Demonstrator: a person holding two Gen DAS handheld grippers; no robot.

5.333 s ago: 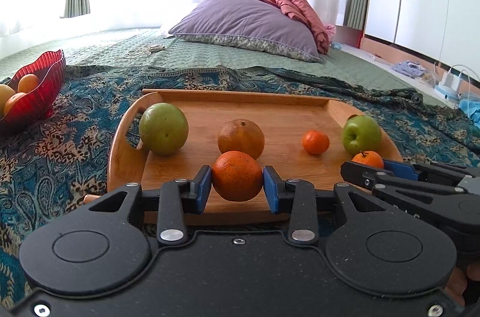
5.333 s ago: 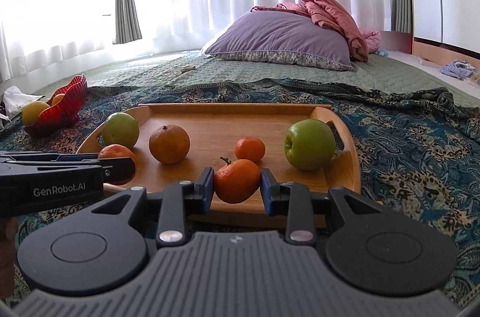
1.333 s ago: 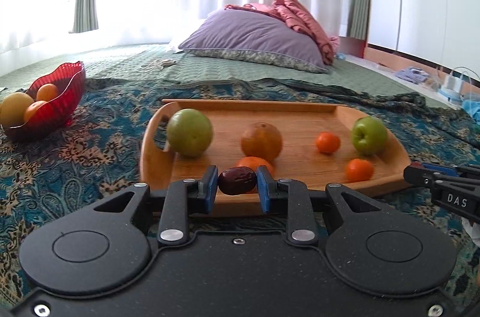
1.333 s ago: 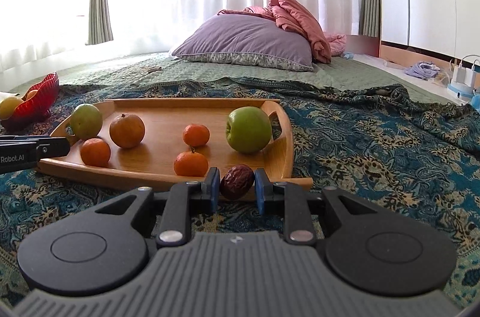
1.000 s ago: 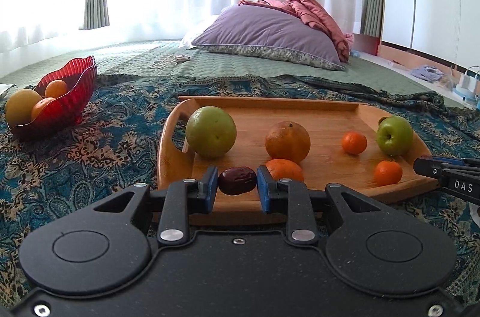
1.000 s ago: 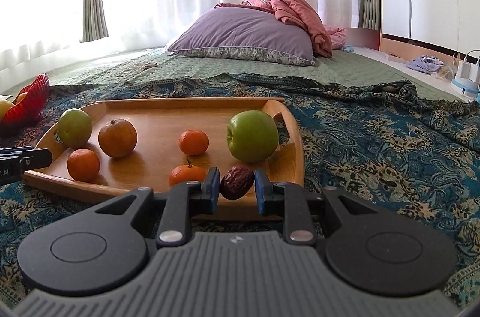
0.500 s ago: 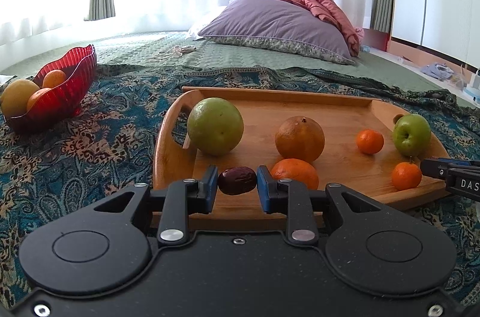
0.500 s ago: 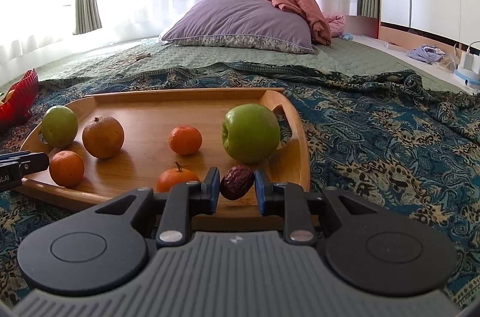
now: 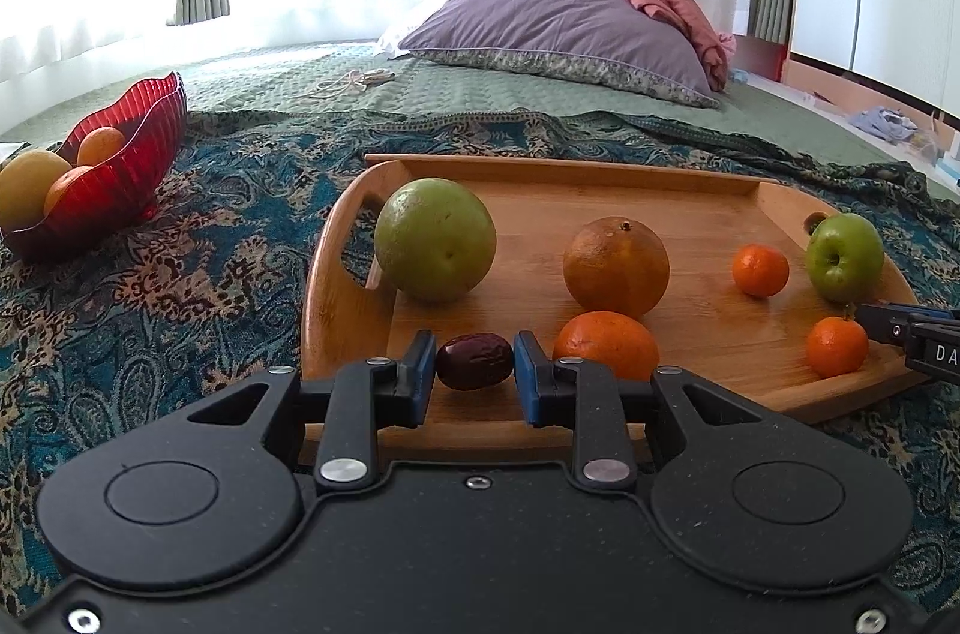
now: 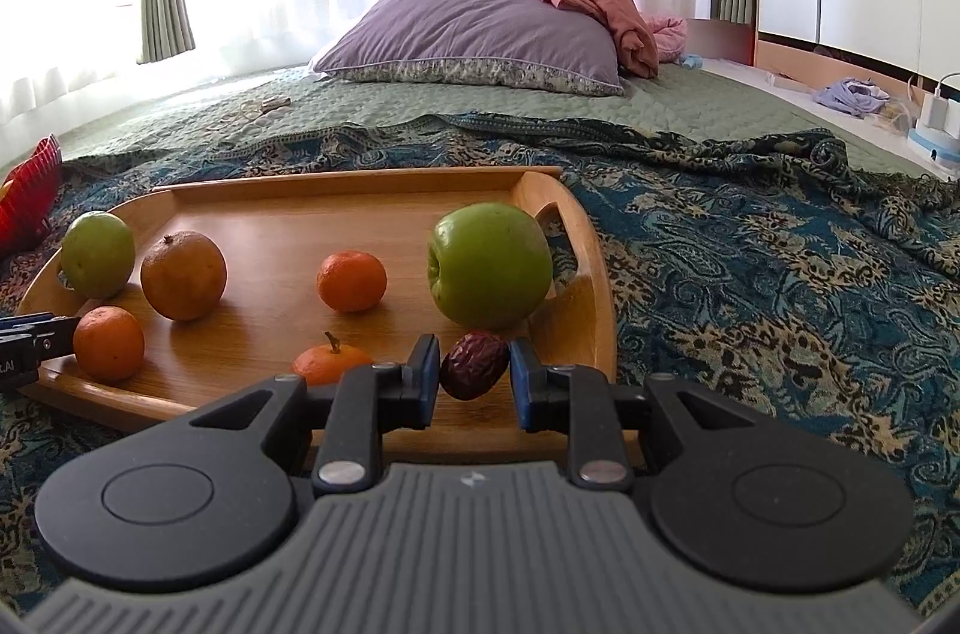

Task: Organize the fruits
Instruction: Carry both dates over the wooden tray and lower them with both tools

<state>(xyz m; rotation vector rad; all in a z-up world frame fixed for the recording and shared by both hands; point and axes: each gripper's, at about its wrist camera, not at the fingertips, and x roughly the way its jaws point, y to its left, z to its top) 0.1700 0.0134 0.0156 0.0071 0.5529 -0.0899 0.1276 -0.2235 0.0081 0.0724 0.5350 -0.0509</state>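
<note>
My left gripper [image 9: 474,361] is shut on a dark red date [image 9: 474,361] over the near left part of the wooden tray [image 9: 750,328]. My right gripper [image 10: 471,367] is shut on a wrinkled brown date [image 10: 474,364] over the tray's near right corner [image 10: 591,328]. On the tray lie a green pear-like fruit [image 9: 435,239], a brownish orange [image 9: 616,266], an orange [image 9: 606,352], two small tangerines [image 9: 760,270] [image 9: 837,346] and a green apple [image 10: 489,264].
A red glass bowl [image 9: 120,178] with several orange and yellow fruits sits on the patterned blue cloth [image 9: 180,274] left of the tray. A purple pillow [image 9: 564,28] lies on the green quilt behind. A charger and clothes lie at the far right [image 10: 936,112].
Both grippers, each holding its date, have come closer over the tray's near edge; the fruits on the tray look larger and have not moved.
</note>
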